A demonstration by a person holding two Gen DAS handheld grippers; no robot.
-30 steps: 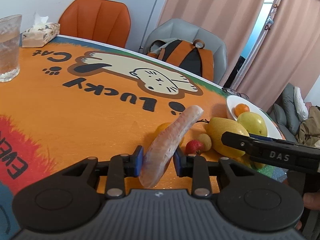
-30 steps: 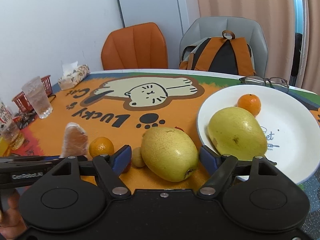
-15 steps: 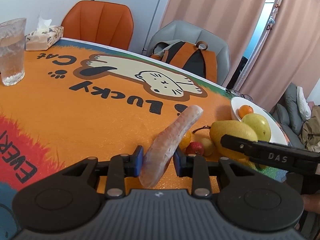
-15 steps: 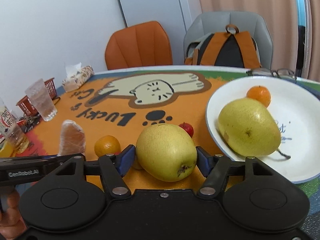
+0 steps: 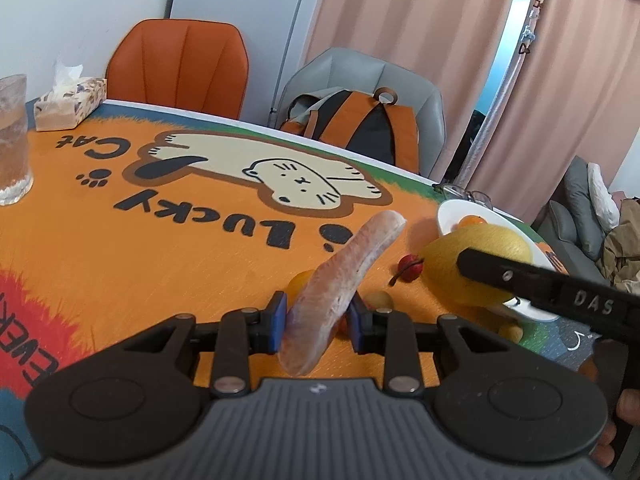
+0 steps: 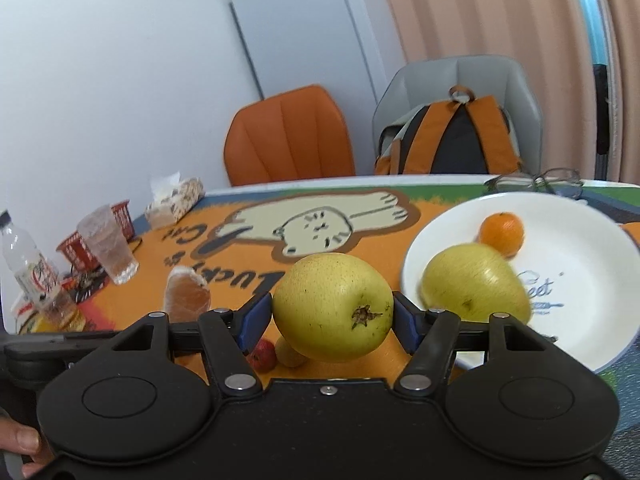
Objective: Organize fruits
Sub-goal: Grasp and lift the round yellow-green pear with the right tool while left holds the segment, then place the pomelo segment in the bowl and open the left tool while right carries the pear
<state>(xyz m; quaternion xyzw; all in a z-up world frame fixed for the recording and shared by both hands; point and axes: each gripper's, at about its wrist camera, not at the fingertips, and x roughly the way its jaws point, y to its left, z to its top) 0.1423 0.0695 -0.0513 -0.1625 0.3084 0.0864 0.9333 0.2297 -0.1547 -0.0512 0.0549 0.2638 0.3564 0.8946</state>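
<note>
My right gripper [image 6: 332,320] squeezes a yellow pear [image 6: 334,306], lifted above the table [image 6: 248,256]. My left gripper [image 5: 318,322] pinches a long pink sweet potato [image 5: 340,284]. Another pear [image 6: 476,284] sits on the white plate [image 6: 580,240] near the table's right edge.

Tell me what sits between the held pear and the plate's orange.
In the right wrist view, a second pear lies on the plate, between the held pear and the orange.

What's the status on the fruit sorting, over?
Right gripper shut on pear, lifted. Left gripper shut on pink sausage-shaped piece. Plate holds second pear and orange. Path clear.
</note>
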